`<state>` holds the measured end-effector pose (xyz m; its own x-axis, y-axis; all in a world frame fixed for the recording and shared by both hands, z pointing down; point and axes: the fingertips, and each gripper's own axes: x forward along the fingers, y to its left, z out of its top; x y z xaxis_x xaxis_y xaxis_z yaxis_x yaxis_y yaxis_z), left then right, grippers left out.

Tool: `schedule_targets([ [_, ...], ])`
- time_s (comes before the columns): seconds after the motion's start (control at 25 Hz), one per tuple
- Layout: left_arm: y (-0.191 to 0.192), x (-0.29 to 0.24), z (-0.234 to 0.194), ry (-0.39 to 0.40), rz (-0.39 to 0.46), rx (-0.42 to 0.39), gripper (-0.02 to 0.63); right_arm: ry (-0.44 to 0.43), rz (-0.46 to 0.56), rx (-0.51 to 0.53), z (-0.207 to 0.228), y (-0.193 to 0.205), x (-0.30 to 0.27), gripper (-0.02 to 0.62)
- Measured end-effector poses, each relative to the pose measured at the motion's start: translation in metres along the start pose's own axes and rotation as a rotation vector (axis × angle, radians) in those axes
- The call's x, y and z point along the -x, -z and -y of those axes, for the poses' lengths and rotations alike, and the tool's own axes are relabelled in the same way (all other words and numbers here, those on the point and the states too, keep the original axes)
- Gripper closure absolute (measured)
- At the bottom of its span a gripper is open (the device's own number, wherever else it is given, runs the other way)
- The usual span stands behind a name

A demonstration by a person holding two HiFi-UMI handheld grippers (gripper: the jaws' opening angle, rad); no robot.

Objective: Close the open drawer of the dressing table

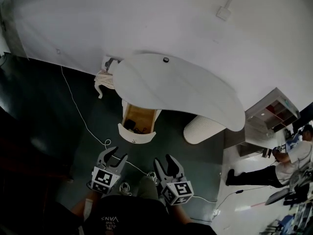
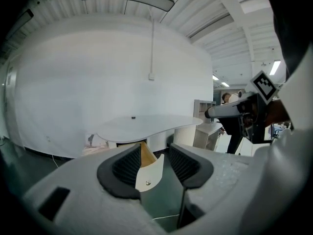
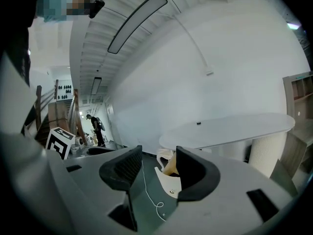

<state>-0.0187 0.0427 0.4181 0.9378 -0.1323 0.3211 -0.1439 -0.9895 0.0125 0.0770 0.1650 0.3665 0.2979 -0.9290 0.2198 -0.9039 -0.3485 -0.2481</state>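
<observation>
The dressing table has a white curved top [image 1: 181,89]. Under its left part the drawer [image 1: 138,126] stands pulled out, showing a wooden inside with a dark item in it and a curved white front [image 1: 137,137]. My left gripper [image 1: 113,155] and right gripper [image 1: 166,161] hover over the dark floor, well short of the drawer, both open and empty. In the left gripper view the drawer front [image 2: 149,174] with its small knob shows beyond the left gripper [image 2: 151,163]. In the right gripper view the drawer front [image 3: 170,182] lies ahead of the right gripper [image 3: 159,168].
A white ribbed cylinder [image 1: 201,129] stands under the table's right side. A white cable [image 1: 88,126] runs across the floor past the drawer. A carved white piece of furniture [image 1: 103,82] sits at the table's left end. At the right are a shelf unit [image 1: 271,112] and a person [image 1: 288,160].
</observation>
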Motion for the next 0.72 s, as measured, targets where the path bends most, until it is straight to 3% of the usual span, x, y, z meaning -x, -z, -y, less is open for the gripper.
schedule_targets([
  [0.44,0.012,-0.048,-0.030,-0.104,-0.007,0.038,0.430,-0.103,-0.046,0.048,0.026,-0.014,-0.065,0.385],
  [0.72,0.047,-0.080,-0.045,-0.155,-0.076,0.056,0.426,-0.202,-0.120,0.099,0.038,0.001,-0.100,0.385],
])
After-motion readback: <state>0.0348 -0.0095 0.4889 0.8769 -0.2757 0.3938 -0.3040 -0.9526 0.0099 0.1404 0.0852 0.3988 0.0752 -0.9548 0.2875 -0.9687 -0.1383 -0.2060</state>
